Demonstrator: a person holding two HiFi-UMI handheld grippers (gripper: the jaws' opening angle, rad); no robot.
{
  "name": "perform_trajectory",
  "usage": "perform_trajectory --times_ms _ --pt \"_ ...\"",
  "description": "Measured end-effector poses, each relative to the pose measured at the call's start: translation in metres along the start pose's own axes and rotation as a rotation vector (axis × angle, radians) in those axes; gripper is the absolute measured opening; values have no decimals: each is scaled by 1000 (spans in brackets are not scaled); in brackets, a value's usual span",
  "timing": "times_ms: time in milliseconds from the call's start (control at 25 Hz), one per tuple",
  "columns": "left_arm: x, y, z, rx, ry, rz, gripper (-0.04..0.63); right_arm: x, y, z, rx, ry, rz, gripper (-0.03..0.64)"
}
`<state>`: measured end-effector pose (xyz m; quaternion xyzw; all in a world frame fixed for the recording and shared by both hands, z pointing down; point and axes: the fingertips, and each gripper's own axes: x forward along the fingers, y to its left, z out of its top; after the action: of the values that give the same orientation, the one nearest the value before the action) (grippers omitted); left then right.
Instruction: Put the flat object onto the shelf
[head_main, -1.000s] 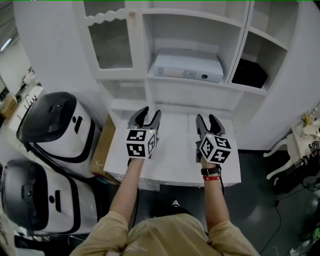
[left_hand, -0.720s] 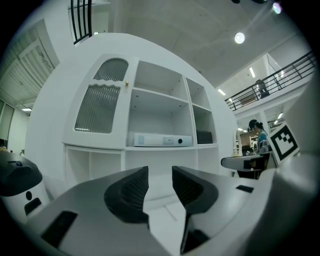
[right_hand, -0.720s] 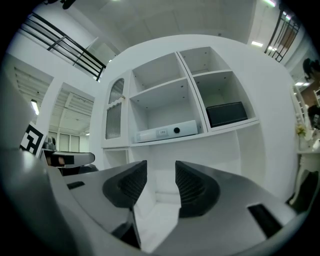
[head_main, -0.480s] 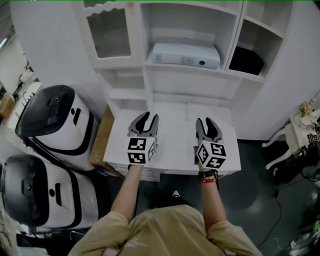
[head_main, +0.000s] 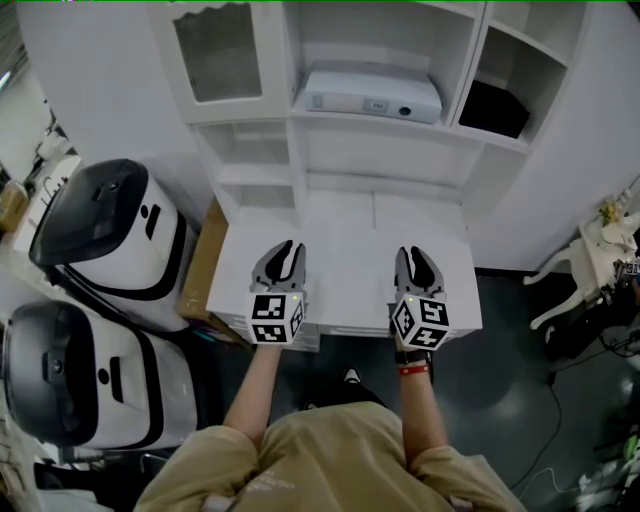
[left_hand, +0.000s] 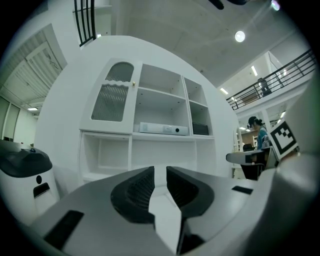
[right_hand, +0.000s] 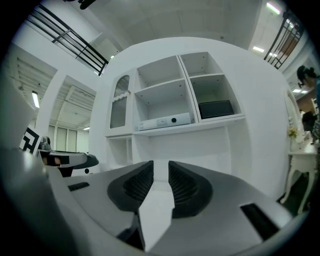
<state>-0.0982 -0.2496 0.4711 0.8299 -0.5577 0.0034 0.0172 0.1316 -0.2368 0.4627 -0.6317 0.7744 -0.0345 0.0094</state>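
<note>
A white shelf unit (head_main: 300, 160) with open compartments and one glazed door stands against a white wall, and a bare white desk top (head_main: 345, 225) juts out at its foot. The flat object (head_main: 372, 93), a low white box with a lens-like dot on its front, lies on the middle shelf, well above and apart from both grippers (a dark item (head_main: 495, 108) sits in the compartment to its right). Two white and black machines (head_main: 110, 240) stand on the floor at the left. The left gripper (head_main: 289, 248) and right gripper (head_main: 414, 254) hover side by side over the front of the desk, pointing level at the shelves. Their jaws have just been closing and now leave only a narrow slit, with nothing between them. The placing looks finished, so the step in hand is likely to draw clear. It is best done level and straight, without brushing the desk or shelf edge, after checking that the box sits fully on its shelf.
</note>
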Motion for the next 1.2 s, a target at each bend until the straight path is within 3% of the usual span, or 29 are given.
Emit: perform_trajectory --times_ms 600,1200 --pt "-5 -6 -12 -9 4 1 49 -6 7 -2 -12 -12 -1 49" --pt "-13 -8 -12 0 -7 4 25 -14 16 -5 -22 1 8 44"
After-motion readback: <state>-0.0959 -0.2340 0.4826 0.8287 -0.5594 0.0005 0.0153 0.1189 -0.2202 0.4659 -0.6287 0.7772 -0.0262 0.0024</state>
